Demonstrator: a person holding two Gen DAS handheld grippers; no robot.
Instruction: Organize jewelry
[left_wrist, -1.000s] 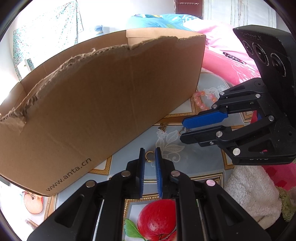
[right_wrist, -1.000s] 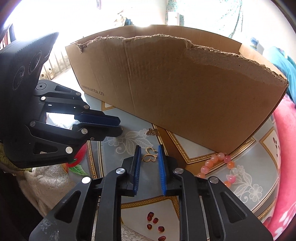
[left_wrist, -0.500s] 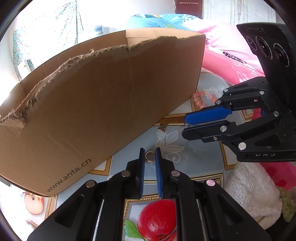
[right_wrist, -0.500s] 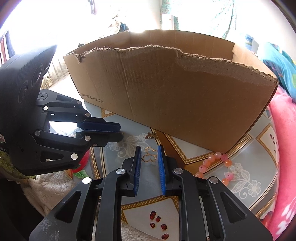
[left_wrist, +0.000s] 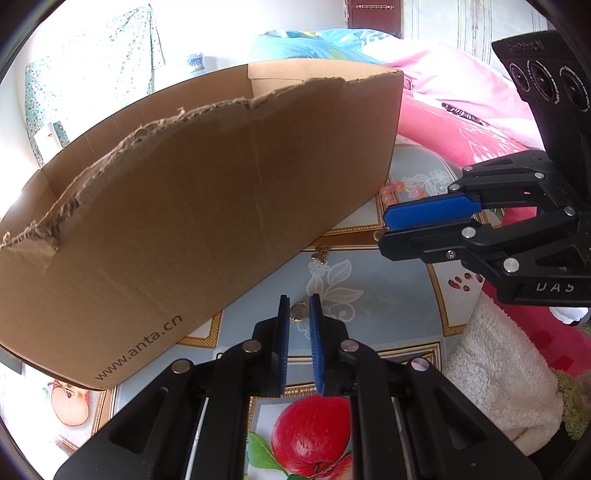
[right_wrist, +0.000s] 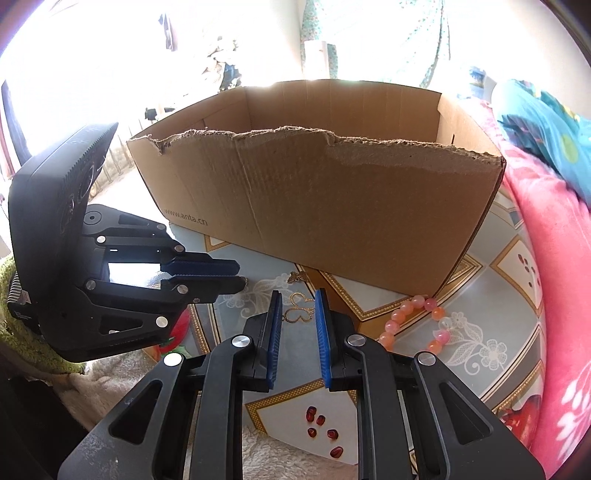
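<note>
Blue ribbed pads of the left claw (left_wrist: 299, 308) pinch a small gold ring (left_wrist: 298, 311); the right claw (right_wrist: 298, 314) grips a thin gold butterfly-outline pendant (right_wrist: 300, 309). Beyond, on the glossy floral worktop (right_wrist: 480, 325), lie another small gold charm (right_wrist: 297, 276) and a pink bead bracelet (right_wrist: 413, 321), beside a torn-edged cardboard box (right_wrist: 332, 206).

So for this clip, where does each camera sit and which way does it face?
Left wrist: on the left hand-held gripper, angled down at a ring, cardboard box behind; right hand-held gripper crosses in.
Right wrist: on the right hand-held gripper, angled down at a butterfly pendant; left one beside.
Shared: box, bead bracelet, tablecloth.
</note>
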